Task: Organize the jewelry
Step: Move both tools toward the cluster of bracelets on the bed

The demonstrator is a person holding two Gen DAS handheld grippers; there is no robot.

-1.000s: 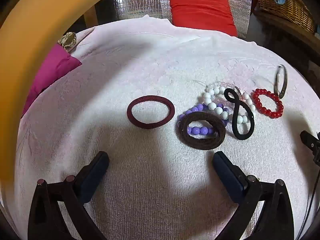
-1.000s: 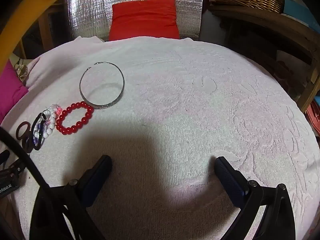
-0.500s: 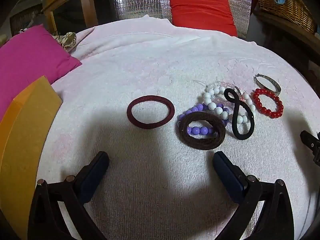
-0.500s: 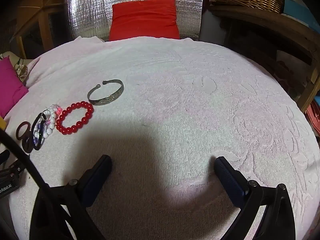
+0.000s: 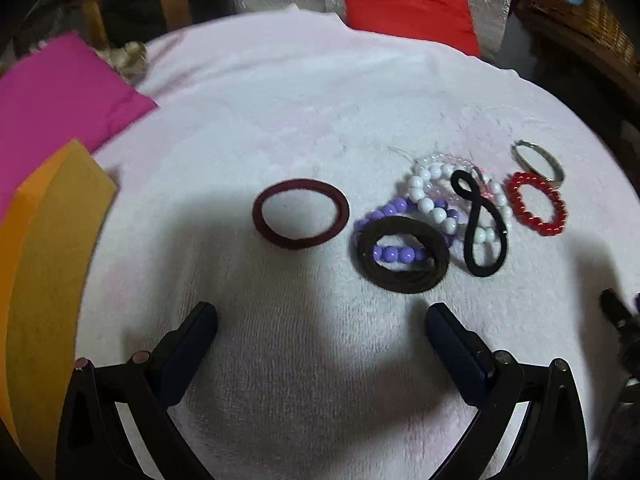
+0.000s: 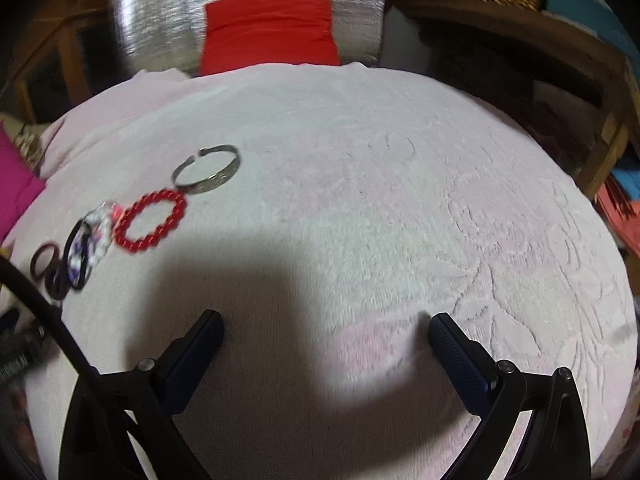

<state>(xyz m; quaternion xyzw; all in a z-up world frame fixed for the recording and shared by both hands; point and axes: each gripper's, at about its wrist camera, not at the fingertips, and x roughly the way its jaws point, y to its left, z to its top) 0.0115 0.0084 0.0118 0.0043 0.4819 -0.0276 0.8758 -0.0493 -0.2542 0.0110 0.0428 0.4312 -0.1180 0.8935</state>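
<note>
Ahead of the left gripper (image 5: 320, 316), whose jaws stand wide apart and hold nothing, seven pieces lie on the fluffy pale pink towel (image 5: 304, 112). Three are fabric hair ties: a maroon oval one (image 5: 301, 213) lying alone, a brown one (image 5: 403, 255) over a purple bead bracelet (image 5: 394, 255), and a twisted black one (image 5: 482, 226) across a white bead bracelet (image 5: 430, 196). A red bead bracelet (image 5: 537, 204) and a silver metal cuff bangle (image 5: 538, 160) lie rightmost. The right gripper (image 6: 325, 322), likewise spread and empty, has this row far to its left.
</note>
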